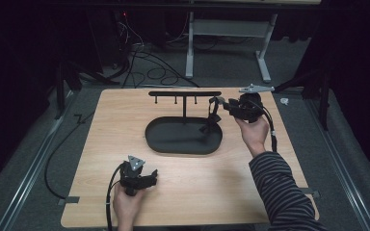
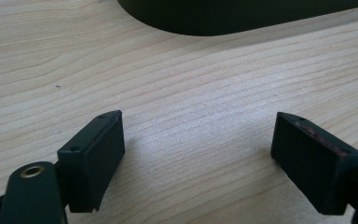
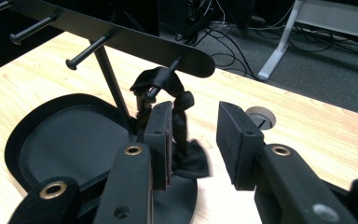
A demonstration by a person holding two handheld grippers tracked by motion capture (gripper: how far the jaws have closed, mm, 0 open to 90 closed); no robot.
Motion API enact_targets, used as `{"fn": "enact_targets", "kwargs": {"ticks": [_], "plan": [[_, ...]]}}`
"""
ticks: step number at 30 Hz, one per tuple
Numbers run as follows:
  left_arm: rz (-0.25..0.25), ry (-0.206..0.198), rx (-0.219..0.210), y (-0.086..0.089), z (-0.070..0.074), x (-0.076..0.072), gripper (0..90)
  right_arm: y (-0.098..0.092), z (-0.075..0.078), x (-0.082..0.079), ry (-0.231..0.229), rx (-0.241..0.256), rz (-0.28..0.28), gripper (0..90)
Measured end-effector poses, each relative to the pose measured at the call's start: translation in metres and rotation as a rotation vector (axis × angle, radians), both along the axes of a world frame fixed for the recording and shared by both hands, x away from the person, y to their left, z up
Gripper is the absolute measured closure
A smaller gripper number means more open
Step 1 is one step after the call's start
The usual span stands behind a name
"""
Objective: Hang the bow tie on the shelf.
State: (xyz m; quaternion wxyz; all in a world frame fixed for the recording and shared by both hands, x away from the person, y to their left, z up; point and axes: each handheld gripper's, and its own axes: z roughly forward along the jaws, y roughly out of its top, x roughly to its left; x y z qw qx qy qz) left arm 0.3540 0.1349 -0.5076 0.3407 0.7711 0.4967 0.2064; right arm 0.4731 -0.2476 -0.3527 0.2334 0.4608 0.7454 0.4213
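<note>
A black rack (image 1: 185,93) with several pegs stands on an oval black tray (image 1: 164,139) at the table's middle back. A black fabric band (image 1: 213,114) hangs from the rightmost peg (image 3: 165,77), its lower end (image 3: 191,161) drooping onto the tray (image 3: 65,140). My right gripper (image 1: 221,102) is open just right of the band. In the right gripper view the band (image 3: 168,84) hangs right behind the left jaw of that gripper (image 3: 193,135), with nothing held between the jaws. My left gripper (image 1: 151,177) is open low over the table's front, and between its jaws (image 2: 198,154) is bare wood.
The wooden table (image 1: 115,144) has a round cable hole (image 3: 260,117) near the back right. Cables (image 1: 144,62) and a white desk frame (image 1: 265,53) lie on the floor beyond. The tray's rim (image 2: 223,23) lies ahead of the left gripper.
</note>
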Motion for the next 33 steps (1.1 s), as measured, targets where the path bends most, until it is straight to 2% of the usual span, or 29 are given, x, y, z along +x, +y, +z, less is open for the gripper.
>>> {"fn": "enact_targets", "kwargs": {"ticks": [14, 33], "plan": [[0.002, -0.003, -0.001, 0.0, 0.0, 0.0, 17.8, -0.011, -0.004, -0.008, 0.007, 0.016, -0.004, 66.3], [0.002, -0.002, -0.001, 0.0, 0.0, 0.0, 17.8, -0.027, 0.006, -0.025, -0.019, 0.02, -0.009, 65.6]]}}
